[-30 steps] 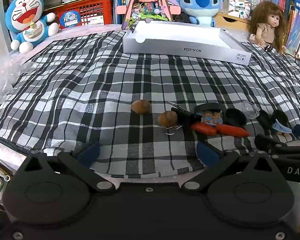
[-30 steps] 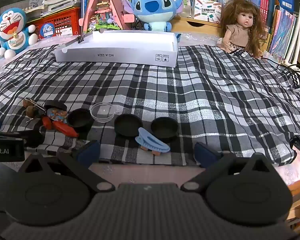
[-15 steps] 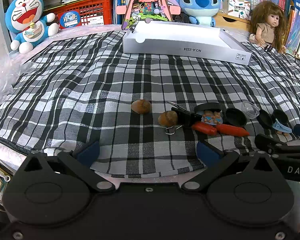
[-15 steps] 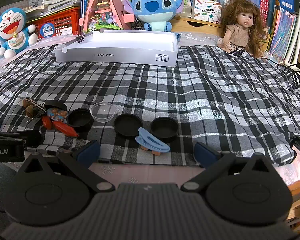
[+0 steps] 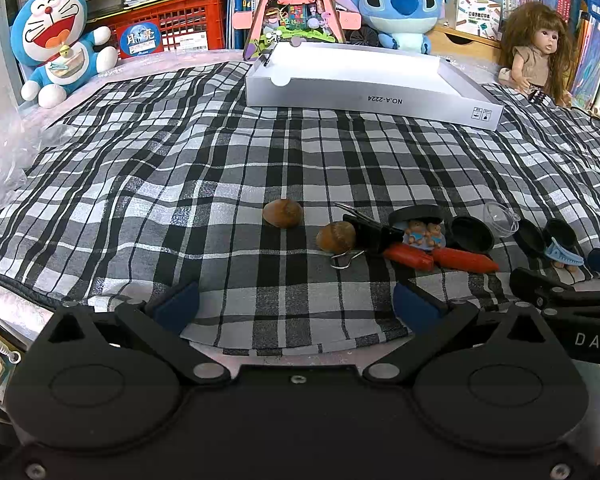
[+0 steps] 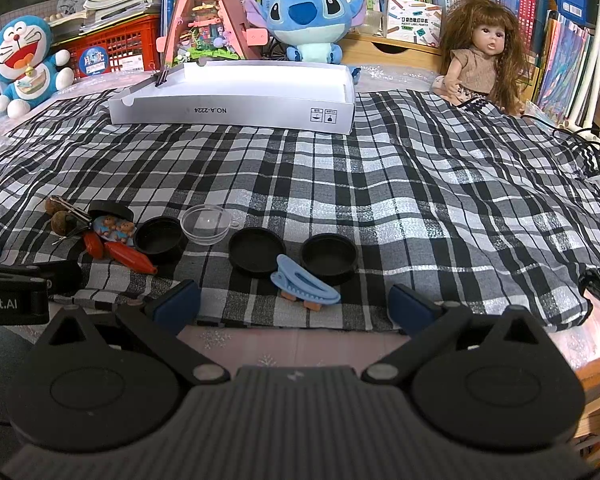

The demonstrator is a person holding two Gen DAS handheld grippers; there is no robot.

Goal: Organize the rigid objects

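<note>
Both claws spread wide, nothing in them: left gripper (image 5: 296, 304) low at near cloth edge, right gripper (image 6: 294, 302) same. Just past right one: blue hair clip (image 6: 304, 287) touching black lid (image 6: 329, 258). Row of small stuff along near edge of plaid cloth (image 6: 420, 200): more lids, clear dome (image 6: 205, 224), orange pieces (image 5: 462, 259), two nuts (image 5: 283, 212). White box (image 5: 364, 80) far back, well apart from row.

free: mid checkered cloth (image 6: 380, 184) | blocked: near-edge clutter, far white box (image 6: 236, 110)
</note>
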